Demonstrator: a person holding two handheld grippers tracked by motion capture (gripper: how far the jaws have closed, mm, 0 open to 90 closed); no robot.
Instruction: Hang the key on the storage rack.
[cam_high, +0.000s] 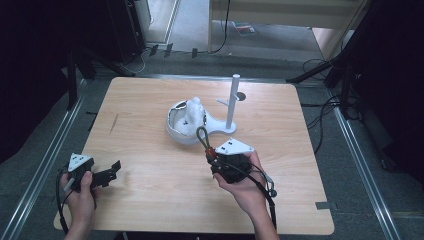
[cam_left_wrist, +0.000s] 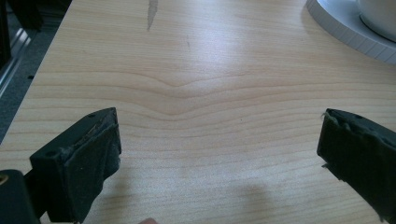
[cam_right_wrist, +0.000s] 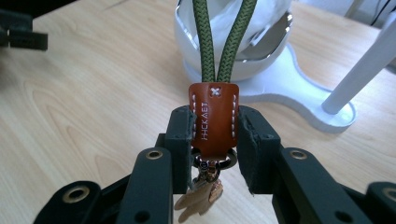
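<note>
Right gripper view: gripping a brown leather tab (cam_right_wrist: 214, 116) between the two black jaws of the right tongs (cam_right_wrist: 215, 133), closed tight on both flat sides. Rising from the tab's top, a doubled green braided cord (cam_right_wrist: 224, 42), looping upward out of frame. Hanging below the tab, a metal ring (cam_right_wrist: 215, 163) and small metal keys (cam_right_wrist: 198, 198), dangling over the wooden surface (cam_right_wrist: 93, 93). Standing just beyond the cord, a white bowl-shaped holder (cam_right_wrist: 261, 51) on a flat white base (cam_right_wrist: 299, 93), with a white upright post (cam_right_wrist: 359, 74) at the right.

High view: holding the right tongs (cam_high: 212, 155) near the middle of the surface (cam_high: 150, 100), slightly right, with the green cord loop (cam_high: 202, 135) sticking up toward the near edge of the white holder (cam_high: 182, 122). Wrapping around the tongs' body from below, the right hand (cam_high: 245, 185). Standing right of the holder, the white post (cam_high: 232, 100). Resting at the near left corner, the left tongs (cam_high: 116, 167) in the left hand (cam_high: 80, 197), well apart from the holder.

Left gripper view: spreading the left tongs (cam_left_wrist: 219, 154) wide apart, holding nothing, with bare wood between the jaws and the edge of the white base (cam_left_wrist: 345, 32) showing at the far right.
</note>
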